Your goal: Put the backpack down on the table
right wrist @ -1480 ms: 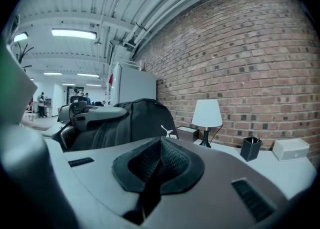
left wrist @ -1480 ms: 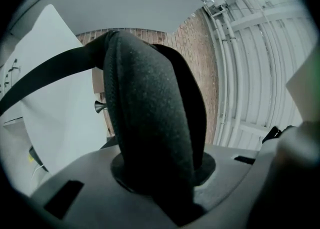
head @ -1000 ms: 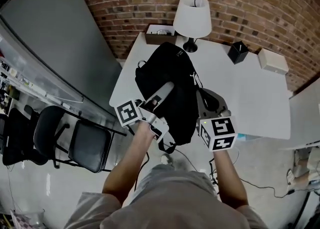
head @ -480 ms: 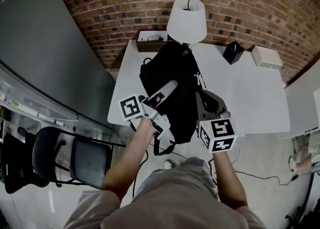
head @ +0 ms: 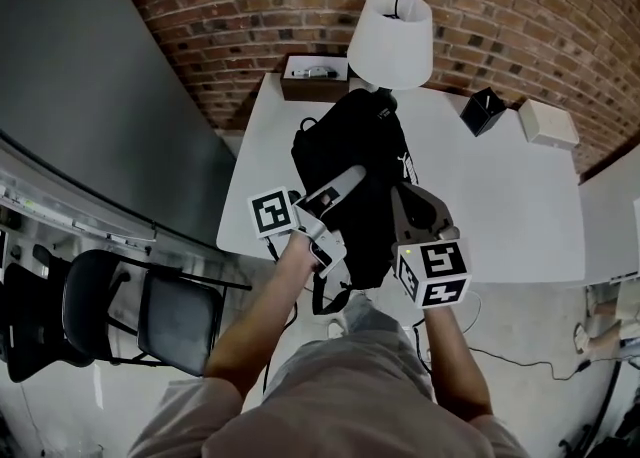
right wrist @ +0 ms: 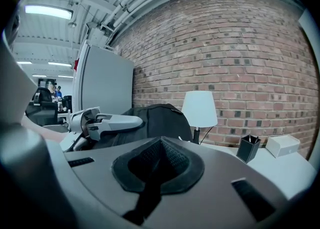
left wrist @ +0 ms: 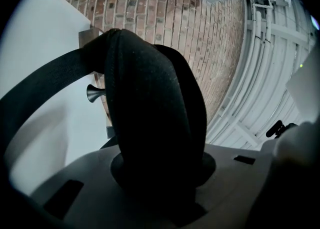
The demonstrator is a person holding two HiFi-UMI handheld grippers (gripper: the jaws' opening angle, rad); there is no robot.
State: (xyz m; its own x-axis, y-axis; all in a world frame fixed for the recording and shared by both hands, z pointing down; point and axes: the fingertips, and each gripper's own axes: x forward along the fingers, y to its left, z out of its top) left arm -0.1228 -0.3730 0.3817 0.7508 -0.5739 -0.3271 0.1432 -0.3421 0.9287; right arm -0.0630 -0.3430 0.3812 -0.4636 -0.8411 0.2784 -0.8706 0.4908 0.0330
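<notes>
Advancing backpack (head: 352, 151) toward lamp (head: 391, 41), lower over table (head: 500, 196)

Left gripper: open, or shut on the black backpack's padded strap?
Shut on it. The left gripper view shows the padded black strap of the black backpack filling the gap between the jaws of the left gripper.

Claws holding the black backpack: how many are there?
2. The left claw grips the backpack on its left side; the right claw grips its right side. No others show.
</notes>
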